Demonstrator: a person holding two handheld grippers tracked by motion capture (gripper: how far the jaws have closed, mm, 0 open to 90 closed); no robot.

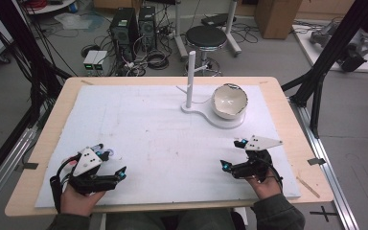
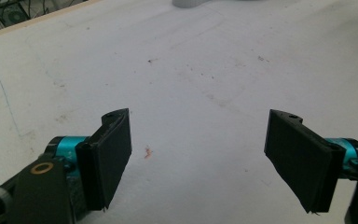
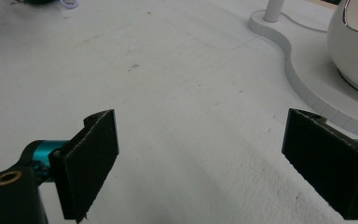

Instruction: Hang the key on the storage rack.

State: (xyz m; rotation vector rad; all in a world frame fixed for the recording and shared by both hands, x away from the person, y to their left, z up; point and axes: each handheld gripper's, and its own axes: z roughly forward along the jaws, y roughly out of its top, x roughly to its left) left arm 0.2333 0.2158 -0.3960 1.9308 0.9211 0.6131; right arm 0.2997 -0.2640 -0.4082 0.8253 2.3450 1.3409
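Note:
A white bowl sits tilted on a white flat stand with an upright white post, at the back right of the white mat. My left gripper rests low at the front left of the mat, jaws wide open with nothing between them. At the front right my right gripper is likewise open and empty, pointing toward the stand and the bowl. Both are held by the person's hands at the table's near edge.
The wooden table's edge frames the mat. Beyond the table stand a black stool, computer towers and loose cables on the floor. Black frame struts rise at the right.

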